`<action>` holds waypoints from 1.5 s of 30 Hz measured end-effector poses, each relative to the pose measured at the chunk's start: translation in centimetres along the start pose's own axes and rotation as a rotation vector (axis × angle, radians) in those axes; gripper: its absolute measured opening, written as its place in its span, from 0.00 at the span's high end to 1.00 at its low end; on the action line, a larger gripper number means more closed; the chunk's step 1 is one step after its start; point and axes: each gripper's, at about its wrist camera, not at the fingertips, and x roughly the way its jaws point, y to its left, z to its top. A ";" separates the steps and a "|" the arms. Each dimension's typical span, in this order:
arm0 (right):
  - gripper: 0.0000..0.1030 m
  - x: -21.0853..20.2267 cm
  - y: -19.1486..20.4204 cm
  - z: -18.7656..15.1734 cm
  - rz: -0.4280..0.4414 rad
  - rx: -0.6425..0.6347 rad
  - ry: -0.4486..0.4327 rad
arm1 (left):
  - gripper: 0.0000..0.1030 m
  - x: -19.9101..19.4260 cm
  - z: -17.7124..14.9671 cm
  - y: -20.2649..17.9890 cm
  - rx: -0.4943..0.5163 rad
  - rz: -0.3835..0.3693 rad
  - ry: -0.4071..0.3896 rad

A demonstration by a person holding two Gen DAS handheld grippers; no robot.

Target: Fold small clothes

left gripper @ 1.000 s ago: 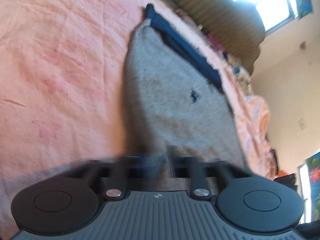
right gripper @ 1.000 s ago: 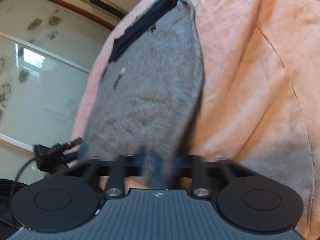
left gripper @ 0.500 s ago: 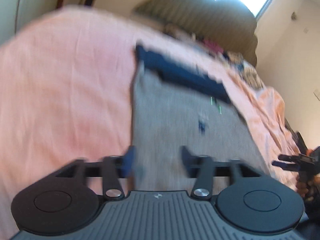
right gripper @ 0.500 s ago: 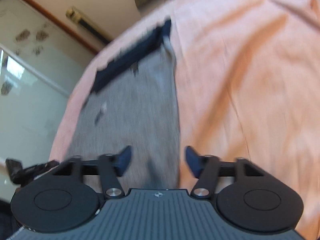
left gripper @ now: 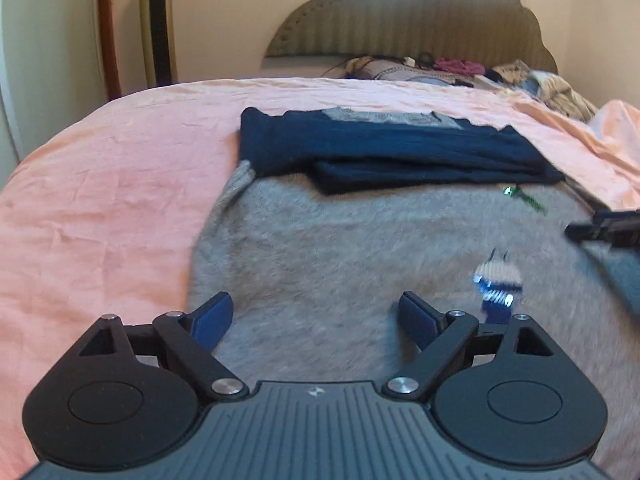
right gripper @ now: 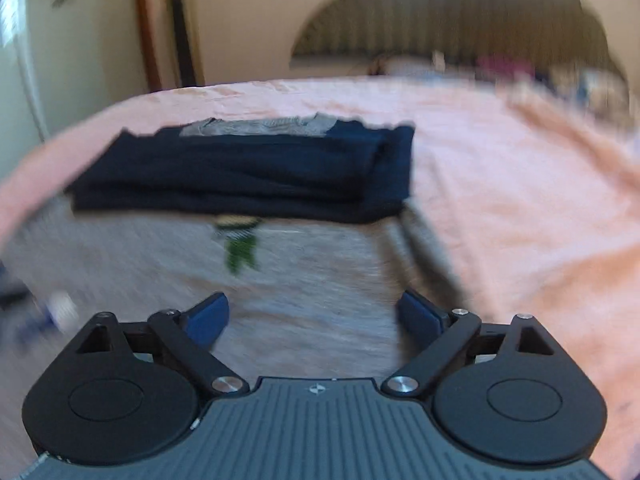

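Note:
A grey knit garment (left gripper: 340,248) lies flat on the pink bedsheet (left gripper: 100,200), its navy sleeves (left gripper: 380,152) folded across the far end. It carries small blue (left gripper: 498,284) and green (left gripper: 528,198) motifs. My left gripper (left gripper: 316,316) is open and empty over its near left part. My right gripper (right gripper: 314,316) is open and empty over its near right part, where the garment (right gripper: 320,280) and its navy sleeves (right gripper: 248,176) look blurred. The right gripper also shows at the right edge of the left wrist view (left gripper: 608,232).
A padded headboard (left gripper: 408,20) stands at the far end of the bed, with a pile of loose clothes and bedding (left gripper: 480,72) below it. A tall tower fan (left gripper: 158,20) stands by the wall at left. The pink sheet (right gripper: 520,200) stretches to the right.
Both grippers let go of the garment's near edge and opened wide. The garment now lies flat, and both cameras tilted to face the headboard.

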 end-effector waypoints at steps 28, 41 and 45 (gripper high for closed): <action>0.00 -3.2 3.7 0.0 0.000 0.009 0.046 | 0.00 -1.4 1.3 0.0 -0.063 -0.002 0.016; 0.00 -9.5 5.8 -5.7 -0.035 -0.082 0.096 | 0.00 -6.5 -4.3 -2.0 0.048 -0.014 0.080; 0.00 -9.8 8.0 -6.3 0.050 -0.086 0.081 | 0.00 -6.2 -4.5 -3.5 0.031 0.018 0.075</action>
